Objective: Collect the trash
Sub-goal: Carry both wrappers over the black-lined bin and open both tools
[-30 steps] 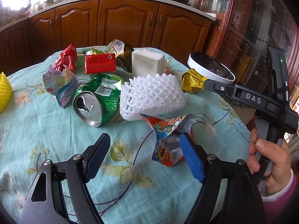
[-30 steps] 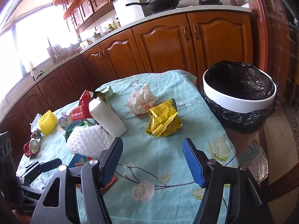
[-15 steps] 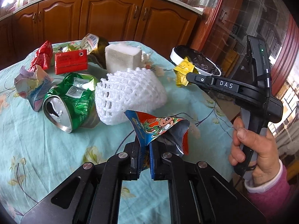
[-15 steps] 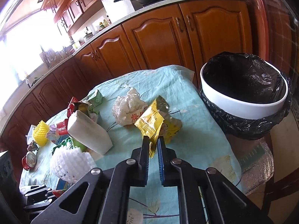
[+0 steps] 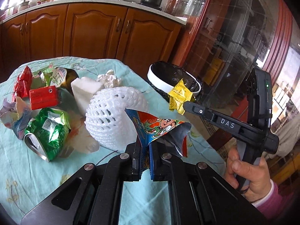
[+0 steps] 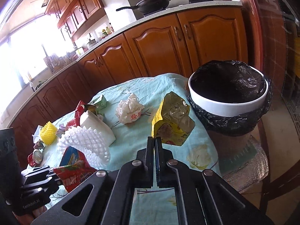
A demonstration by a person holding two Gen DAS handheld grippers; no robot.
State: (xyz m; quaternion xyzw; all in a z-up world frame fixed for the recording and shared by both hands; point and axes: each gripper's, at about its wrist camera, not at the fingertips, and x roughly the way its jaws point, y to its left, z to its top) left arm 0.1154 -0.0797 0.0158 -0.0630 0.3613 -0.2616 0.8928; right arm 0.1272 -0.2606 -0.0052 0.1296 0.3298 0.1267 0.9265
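Right now both tools are clamped on litter. The left gripper has its jaws pinched tight on a colourful snack wrapper printed with a cartoon figure; the wrapper stands up from the jaws, its silver lining curling to the right, clear of the tablecloth. The right gripper is squeezed closed on the lower corner of a yellow packet, which rises above the jaws and leans toward the trash bin. In the left view that same packet hangs at the tip of the right tool, in front of the bin's rim, while a hand in a pink sleeve grips the tool's handle.

Just behind the held snack wrapper lies a white foam net, with a white block behind it and a crushed green can to its left. Farther left sit a red carton and a crumpled paper scrap. A wad of white tissue rests between the block and the yellow packet. The bin, white-rimmed and lined with a black bag, seems to stand just beyond the table's edge, though its base is hidden.
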